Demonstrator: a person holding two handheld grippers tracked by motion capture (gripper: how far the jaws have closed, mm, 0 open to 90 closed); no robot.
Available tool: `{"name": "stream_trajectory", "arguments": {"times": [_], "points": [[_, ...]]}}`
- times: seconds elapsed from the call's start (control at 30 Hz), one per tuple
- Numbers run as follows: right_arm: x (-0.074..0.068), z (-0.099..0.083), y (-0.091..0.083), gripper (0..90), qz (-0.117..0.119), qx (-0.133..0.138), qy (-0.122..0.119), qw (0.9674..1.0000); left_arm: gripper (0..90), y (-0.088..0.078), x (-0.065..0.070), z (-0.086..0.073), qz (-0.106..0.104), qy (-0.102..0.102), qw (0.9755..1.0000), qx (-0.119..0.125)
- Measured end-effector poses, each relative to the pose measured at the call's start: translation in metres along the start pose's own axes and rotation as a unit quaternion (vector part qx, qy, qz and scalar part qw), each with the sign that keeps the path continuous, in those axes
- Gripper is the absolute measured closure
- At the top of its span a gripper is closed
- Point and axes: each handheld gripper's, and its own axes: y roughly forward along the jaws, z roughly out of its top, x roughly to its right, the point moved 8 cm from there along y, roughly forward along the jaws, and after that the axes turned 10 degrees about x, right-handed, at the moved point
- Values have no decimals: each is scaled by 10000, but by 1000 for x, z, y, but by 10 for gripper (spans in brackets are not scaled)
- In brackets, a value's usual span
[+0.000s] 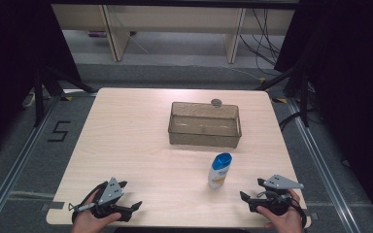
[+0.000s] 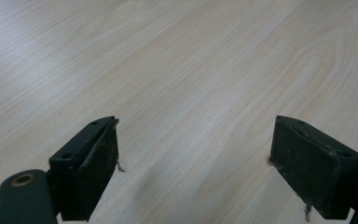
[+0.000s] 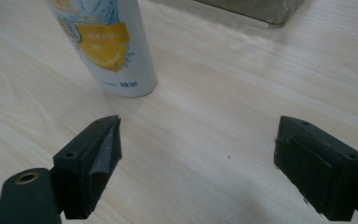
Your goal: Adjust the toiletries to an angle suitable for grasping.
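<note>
A white bottle (image 1: 219,171) with a blue cap and a yellow label stands upright on the light wooden table (image 1: 136,141), just in front of a clear rectangular bin (image 1: 205,124). My left gripper (image 1: 130,196) rests at the table's near left edge, jaws wide apart over bare wood (image 2: 196,158). My right gripper (image 1: 250,190) sits at the near right edge, open, with nothing between its fingers (image 3: 198,158). In the right gripper view the bottle (image 3: 109,46) stands a little ahead and to the left of the jaws, and a corner of the bin (image 3: 256,10) shows at the top.
A small round dark object (image 1: 216,102) sits behind the bin's back wall. Beyond the table are a grey floor, pale furniture legs (image 1: 116,34) and cables (image 1: 267,43). Black stands flank the table, and a "5" mark (image 1: 58,131) lies on the floor at left.
</note>
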Motion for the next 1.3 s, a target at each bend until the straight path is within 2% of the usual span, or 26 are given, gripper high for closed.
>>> {"name": "stream_trajectory", "arguments": {"times": [0.03,0.07,0.23,0.27,0.3,0.33,0.37,0.4,0.43,0.47,0.5,0.53,0.57,0.6,0.67,0.8,0.93,0.97,1.03,1.07,1.1,1.13,1.2,1.23,1.27,1.3], "points": [[0,0,0,161,0,0,0,10000,150,0,0,0,0,0,10000,0],[0,0,0,162,-17,11,-13,10000,150,-1,-3,-1,13,152,9998,-116],[0,1,0,163,-25,39,-23,10000,150,-1,-3,-1,18,146,9998,-110],[0,1,0,163,-18,32,-12,10000,150,0,0,0,6,-9,10000,6],[3,2,0,163,-41,87,-190,9998,150,0,0,0,4,-1,10000,1],[1,2,1,163,18,78,-137,9999,150,0,-1,0,13,39,10000,-26],[2,3,1,163,-29,118,-191,9997,150,-1,-3,-1,19,146,9998,-110],[3,3,1,163,-35,112,-240,9996,150,-2,-3,-1,20,150,9998,-110],[-1,2,0,162,-7,46,-17,10000,150,-1,-3,-1,21,142,9998,-109],[1,3,1,162,32,102,-183,9998,150,0,0,0,6,-6,10000,10],[1,3,1,162,32,102,-183,9998,150,0,0,0,6,-6,10000,10],[1,3,1,162,39,108,-191,9998,150,-1,-2,-1,18,108,9999,-82],[2,4,1,162,-4,135,-238,9996,150,0,0,0,7,19,10000,-13],[-1,3,0,162,21,103,-77,9999,150,0,0,0,6,3,10000,-2],[0,4,1,162,55,127,-177,9997,150,-1,-2,-1,6,117,9999,-95],[0,6,1,162,49,190,-233,9995,150,0,0,0,13,-6,10000,-1],[-2,6,2,162,95,183,-265,9994,150,-1,-1,-1,-38,86,9999,-98],[-5,5,1,162,131,150,-90,9998,150,0,0,-1,-30,14,10000,-50],[-6,8,2,162,175,218,-113,9995,150,0,-1,-1,20,19,10000,-41],[-6,8,2,162,175,218,-113,9995,150,-1,-2,-2,-22,112,9999,-115],[-5,10,3,162,172,318,-242,9991,150,0,-1,-1,-15,40,10000,-63],[-5,10,3,162,172,318,-242,9991,150,0,-1,-1,-15,40,10000,-63],[-10,10,3,161,245,307,-19,9992,150,0,0,-1,-21,20,10000,-45],[-8,11,3,161,245,359,-180,9989,150,0,-2,-2,-11,81,9999,-93],[-8,12,3,161,249,358,-213,9988,150,-1,-3,-2,-16,146,9998,-149],[-8,12,3,160,257,363,-224,9988,150,-1,-2,-2,7,107,9999,-131]]}}
